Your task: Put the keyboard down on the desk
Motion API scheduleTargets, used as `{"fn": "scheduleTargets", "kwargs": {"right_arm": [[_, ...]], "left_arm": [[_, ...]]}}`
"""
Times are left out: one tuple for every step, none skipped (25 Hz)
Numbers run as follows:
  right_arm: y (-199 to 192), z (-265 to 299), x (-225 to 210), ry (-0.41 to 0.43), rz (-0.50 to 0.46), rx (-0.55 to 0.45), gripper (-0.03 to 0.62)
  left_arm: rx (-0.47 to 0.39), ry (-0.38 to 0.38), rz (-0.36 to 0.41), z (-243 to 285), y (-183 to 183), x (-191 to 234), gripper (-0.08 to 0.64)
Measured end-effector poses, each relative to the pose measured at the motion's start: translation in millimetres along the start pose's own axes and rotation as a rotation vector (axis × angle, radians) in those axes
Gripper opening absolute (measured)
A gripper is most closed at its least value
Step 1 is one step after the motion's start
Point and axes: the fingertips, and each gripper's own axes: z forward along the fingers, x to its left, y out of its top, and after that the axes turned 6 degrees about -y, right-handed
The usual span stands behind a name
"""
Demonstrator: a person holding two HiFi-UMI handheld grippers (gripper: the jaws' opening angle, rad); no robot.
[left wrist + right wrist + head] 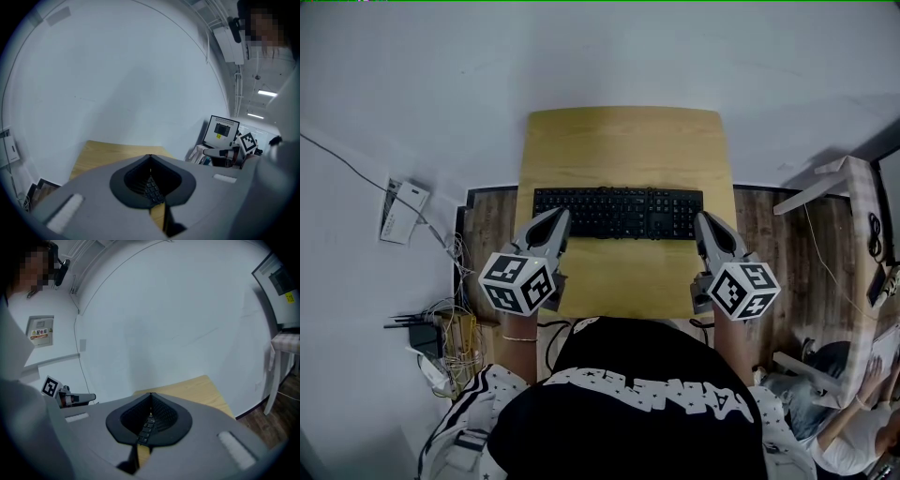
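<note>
Light wood desk in the head view carried one black keyboard, set crosswise at about mid-depth. Two grippers were counted, one per hand. Both forearms reached forward from the torso and angled slightly inward. The left gripper met the keyboard's left end and the right gripper met its right end. Each bore one marker cube, two in all. From this steep angle it could not be settled whether the keyboard rested on the desktop or was held just above it.

Left gripper view: the jaws were drawn together at the tips and clamped on the keyboard's end. A strip of dark keys showed inside the padded hollow between them, with the wooden top beyond.

Right gripper view: the condition was the same. The jaws were closed upon the opposite end, keys showed in the hollow, and the desk lay beyond against one white wall.
</note>
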Motion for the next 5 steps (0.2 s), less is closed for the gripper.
{"fn": "scheduleTargets", "kwargs": {"right_arm": [[-0.5, 0.2, -0.5, 0.0, -0.001, 0.002, 0.012], [-0.7, 0.6, -1.0, 0.0, -0.001, 0.004, 0.012], [-0.8, 1.1, -1.2, 0.001, -0.002, 0.005, 0.012], [-0.8, 1.6, -1.2, 0.002, -0.002, 0.006, 0.012], [-0.9, 2.1, -1.3, 0.003, -0.002, 0.007, 0.012]], "left_arm": [[0.002, -0.001, 0.001, 1.2, -0.4, -0.2, 0.002], [0.003, -0.002, 0.002, 2.1, -0.5, -0.3, 0.002], [0.004, -0.002, 0.003, 2.9, -0.4, -0.2, 0.002], [0.004, -0.001, 0.003, 3.6, -0.3, 0.0, 0.002], [0.005, -0.001, 0.004, 4.1, -0.1, 0.3, 0.002]]}}
